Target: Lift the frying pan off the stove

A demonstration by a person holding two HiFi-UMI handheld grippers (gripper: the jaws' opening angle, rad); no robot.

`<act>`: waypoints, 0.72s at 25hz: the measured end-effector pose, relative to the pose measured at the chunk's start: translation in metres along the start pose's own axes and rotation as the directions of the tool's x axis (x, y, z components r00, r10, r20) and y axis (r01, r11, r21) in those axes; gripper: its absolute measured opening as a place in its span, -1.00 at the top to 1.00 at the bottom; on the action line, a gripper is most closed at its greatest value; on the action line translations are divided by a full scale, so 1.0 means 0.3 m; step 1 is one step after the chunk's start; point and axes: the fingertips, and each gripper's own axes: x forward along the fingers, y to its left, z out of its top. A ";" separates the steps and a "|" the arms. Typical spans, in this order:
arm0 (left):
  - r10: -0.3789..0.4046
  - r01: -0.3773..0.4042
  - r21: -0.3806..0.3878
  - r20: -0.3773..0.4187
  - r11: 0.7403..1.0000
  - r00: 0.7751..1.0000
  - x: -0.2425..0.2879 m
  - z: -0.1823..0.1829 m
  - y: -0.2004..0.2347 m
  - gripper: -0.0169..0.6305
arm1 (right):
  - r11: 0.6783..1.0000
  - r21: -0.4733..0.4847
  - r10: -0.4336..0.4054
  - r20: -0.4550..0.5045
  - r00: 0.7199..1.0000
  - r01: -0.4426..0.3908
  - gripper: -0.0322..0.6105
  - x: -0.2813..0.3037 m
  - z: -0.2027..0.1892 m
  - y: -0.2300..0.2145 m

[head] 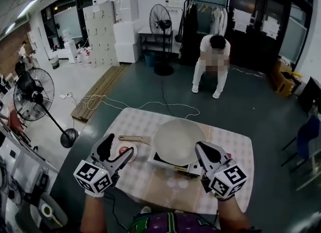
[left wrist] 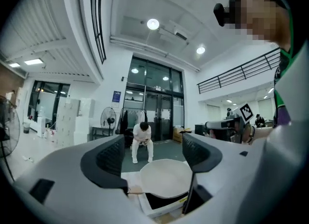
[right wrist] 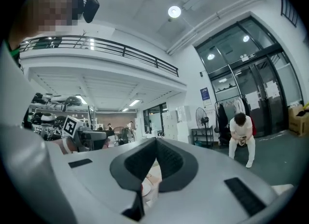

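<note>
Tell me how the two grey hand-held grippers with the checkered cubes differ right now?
The left gripper has its jaws spread wide; the right gripper has its jaws closed together. The left gripper is near the pale round frying pan's wooden handle, the right gripper by the white flat stove's front right corner. Both grip nothing.

Holding left gripper point(head: 116, 151) wide-jawed, with right gripper point(head: 201, 150) level beside it (jaws pressed together), both tips pointing forward.

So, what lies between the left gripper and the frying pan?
In the head view, a small white dish with something red on it sits between the left gripper and the frying pan, near its handle.
</note>
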 end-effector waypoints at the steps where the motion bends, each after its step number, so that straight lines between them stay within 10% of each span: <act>1: -0.027 0.027 0.002 -0.019 1.000 0.999 0.012 -0.014 0.027 -0.21 | 1.000 -0.003 -0.008 0.003 1.000 0.008 0.88 0.021 -0.002 0.004; 11: -0.215 0.244 0.144 -0.194 0.959 0.957 0.147 -0.143 0.233 -0.22 | 0.991 -0.019 -0.135 0.023 0.991 0.136 0.88 0.166 -0.033 0.052; 18: -0.360 0.458 0.194 -0.390 0.867 0.847 0.244 -0.377 0.344 -0.22 | 0.973 0.031 -0.229 0.007 0.973 0.229 0.88 0.260 -0.149 0.116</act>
